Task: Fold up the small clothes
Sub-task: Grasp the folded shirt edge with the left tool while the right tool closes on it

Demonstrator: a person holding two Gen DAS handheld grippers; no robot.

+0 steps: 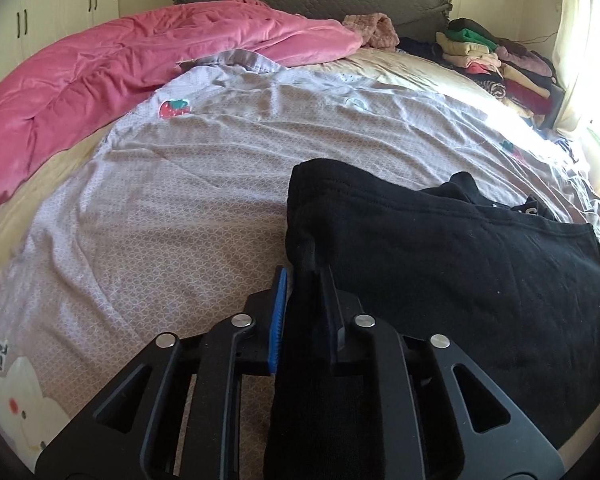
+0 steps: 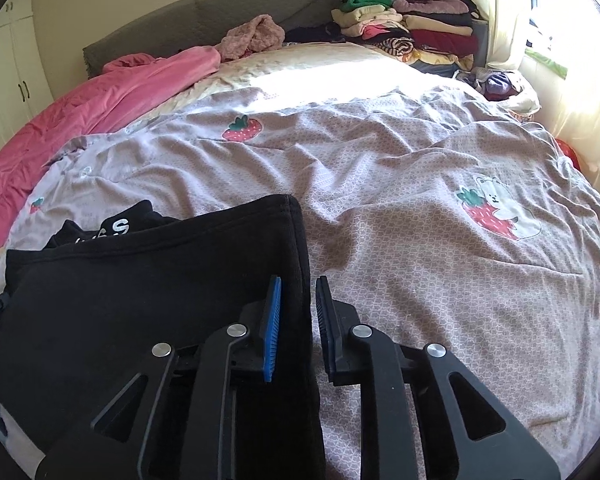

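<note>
Black garment (image 1: 440, 248) spread on a patterned bedsheet (image 1: 180, 200), gripped at two corners.

From the left wrist, the left gripper (image 1: 304, 276) is seen clamped on its left edge. From the right wrist, the right gripper (image 2: 298, 288) is seen with cloth between the pads, a slight gap at the right pad.

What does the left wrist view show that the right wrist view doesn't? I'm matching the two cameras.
Only the left wrist view: the "Good" cartoon print on the cover. Only the right wrist view: the bear-and-strawberry print and a red object near the window. Both: the black garment pinched at opposite edges, pink quilt, folded clothes pile.
</note>
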